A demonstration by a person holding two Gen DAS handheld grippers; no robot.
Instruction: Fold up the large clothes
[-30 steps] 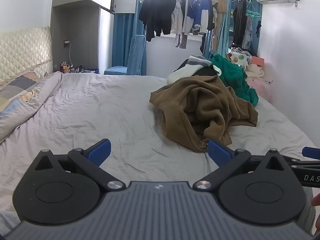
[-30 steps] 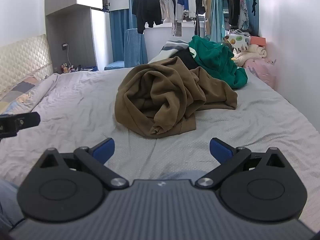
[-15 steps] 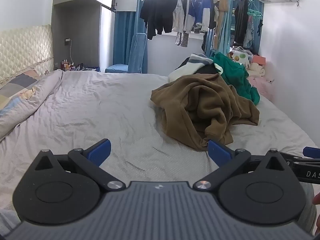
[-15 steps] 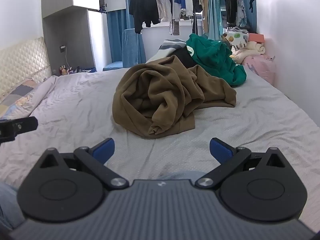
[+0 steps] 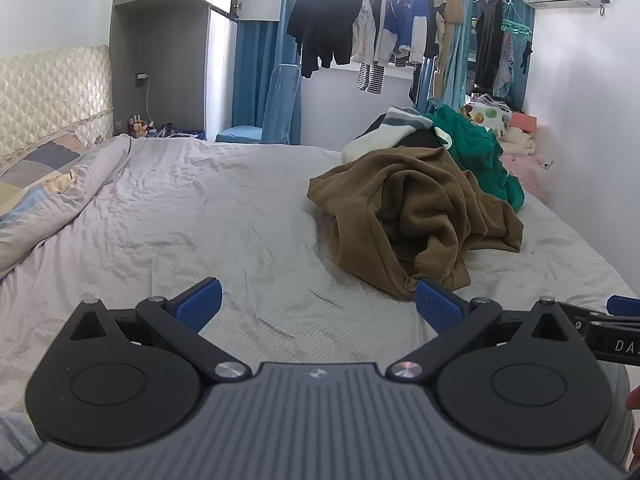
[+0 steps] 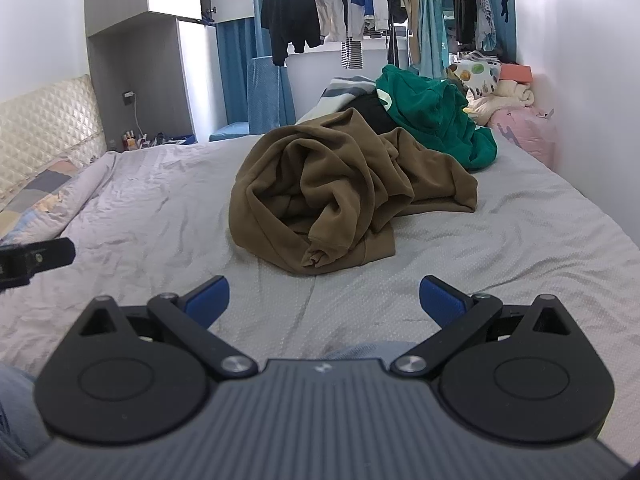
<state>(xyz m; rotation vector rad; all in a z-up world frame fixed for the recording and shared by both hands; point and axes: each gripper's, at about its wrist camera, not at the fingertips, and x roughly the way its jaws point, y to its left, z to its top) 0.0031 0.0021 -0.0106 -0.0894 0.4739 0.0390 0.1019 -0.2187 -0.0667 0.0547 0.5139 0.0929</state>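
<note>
A crumpled brown sweatshirt [image 5: 416,212] [image 6: 344,192] lies in a heap on the grey bed sheet [image 5: 200,216] [image 6: 520,248]. My left gripper [image 5: 318,304] hovers open over the sheet, its right blue pad close to the heap's near hem. My right gripper [image 6: 324,298] is open too, a short way in front of the heap, with nothing between its fingers. Behind the brown garment lie a green hoodie [image 5: 476,152] [image 6: 436,120] and a striped grey-and-white garment [image 5: 384,132].
A folded quilt [image 5: 44,184] and padded headboard [image 5: 52,84] run along the left. Clothes hang on a rail [image 5: 380,32] at the window. Pink and patterned bundles [image 6: 520,120] sit by the right wall. The left gripper's tip [image 6: 36,258] shows at the right view's left edge.
Both grippers have edged forward and slightly upward toward the brown sweatshirt; it looms a little larger. Both stay open and nothing has been grasped.
</note>
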